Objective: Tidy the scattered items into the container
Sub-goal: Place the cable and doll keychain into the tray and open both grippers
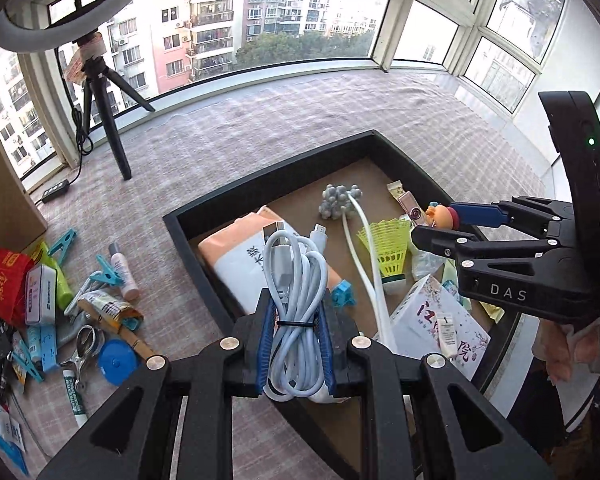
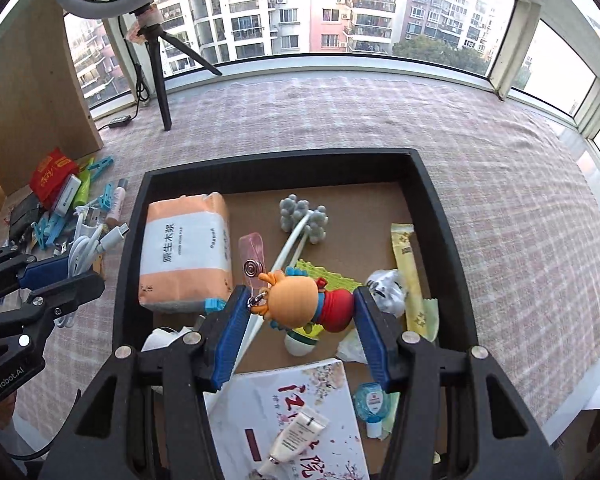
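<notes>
Left claw [image 1: 296, 320]: clamped on a coiled white cable [image 1: 296, 280], bundle bound by a black tie; blue pads press both sides. In the left wrist view the cable hangs over the near-left wall of the black tray [image 1: 204, 204]; in the right wrist view the claw and cable sit just outside the tray's left wall, above the checked cloth [image 2: 500, 184].

Right claw [image 2: 300, 312]: closed on a figurine [image 2: 300, 300] with orange head and red body, held lengthwise between the blue pads, a metal ring at its head end. It is above the tray interior, over the shuttlecock [image 2: 304, 338].

Tray contents:
- orange-and-white tissue pack [image 2: 184, 252], left side
- grey bobbled massager [image 2: 304, 216] with white handle, toward the far wall
- yellow-green shuttlecock, centre
- pink clip [image 2: 252, 256] just beside the tissue pack
- yellow sachet [image 2: 408, 264] along the right wall
- crumpled clear wrapper [image 2: 384, 288] touching the sachet
- booklet [image 2: 284, 412] with red characters at the near edge, a small white tube [image 2: 296, 432] lying on it
- small blue-capped item [image 2: 372, 400] right of the booklet
- blue peg [image 1: 342, 294] beside the tissue pack

Still outside, left of the tray on the cloth: pile [image 1: 52, 304] with red packet [image 1: 0, 280], blue pegs, pink bottle [image 1: 122, 272], blue tape measure [image 1: 116, 360], nail clipper [image 1: 84, 348], green tube, tins and packets.

Tripod [image 1: 108, 120] with ring light stands by the window.
</notes>
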{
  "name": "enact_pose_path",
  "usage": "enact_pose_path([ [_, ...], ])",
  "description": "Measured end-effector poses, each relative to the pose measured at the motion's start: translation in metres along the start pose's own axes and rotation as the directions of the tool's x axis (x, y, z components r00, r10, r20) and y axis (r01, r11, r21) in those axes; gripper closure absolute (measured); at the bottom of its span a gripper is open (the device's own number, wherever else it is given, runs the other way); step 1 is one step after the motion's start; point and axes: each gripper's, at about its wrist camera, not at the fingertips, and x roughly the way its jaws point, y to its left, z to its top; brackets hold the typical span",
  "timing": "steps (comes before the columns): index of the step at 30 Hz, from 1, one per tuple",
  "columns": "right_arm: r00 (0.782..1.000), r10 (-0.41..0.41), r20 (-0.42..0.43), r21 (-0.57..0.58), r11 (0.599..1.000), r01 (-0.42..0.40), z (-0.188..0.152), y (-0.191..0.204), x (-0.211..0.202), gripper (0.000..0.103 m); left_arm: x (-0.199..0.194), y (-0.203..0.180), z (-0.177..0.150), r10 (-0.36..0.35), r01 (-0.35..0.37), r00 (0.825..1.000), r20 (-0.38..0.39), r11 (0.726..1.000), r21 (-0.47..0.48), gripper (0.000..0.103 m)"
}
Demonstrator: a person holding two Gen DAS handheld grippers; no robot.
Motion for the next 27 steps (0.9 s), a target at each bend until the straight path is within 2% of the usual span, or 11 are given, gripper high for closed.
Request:
enact_pose_path([
  [6, 1.0, -0.03, -0.002, 0.072, 0.997, 0.03, -0.007, -0.036, -0.004, 0.051, 0.005, -0.035, 0.013, -0.029, 0.029, 1.0, 0.0, 0.998, 0.056, 0.084],
  [12, 1.0, -0.028, 0.0, 0.11, 0.994, 0.028, -0.011, -0.051, -0.005, 0.05, 0.009, -0.059, 0.02, -0.044, 0.044, 0.999, -0.006, 0.995, 0.094, 0.081],
  [14, 1.0, -0.027, -0.007, 0.108, 0.994, 0.027, -0.01, -0.051, -0.004, 0.044, 0.01, -0.063, 0.022, -0.048, 0.048, 0.999, -0.012, 0.995, 0.092, 0.051],
  [15, 0.999, -0.034, -0.007, 0.111, 0.993, 0.035, -0.01, -0.05, -0.004, 0.041, 0.009, -0.065, 0.022, -0.052, 0.052, 0.999, -0.008, 0.994, 0.093, 0.031],
  [20, 1.0, -0.019, 0.005, 0.121, 0.992, 0.018, -0.007, -0.046, -0.005, 0.039, 0.004, -0.065, 0.017, -0.007, 0.004, 1.0, 0.026, 0.994, 0.11, 0.03],
  [27, 1.0, 0.015, 0.008, 0.082, 0.996, -0.016, -0.001, -0.024, -0.003, 0.039, 0.001, -0.036, 0.01, 0.022, -0.023, 0.999, 0.026, 0.999, 0.048, 0.032],
])
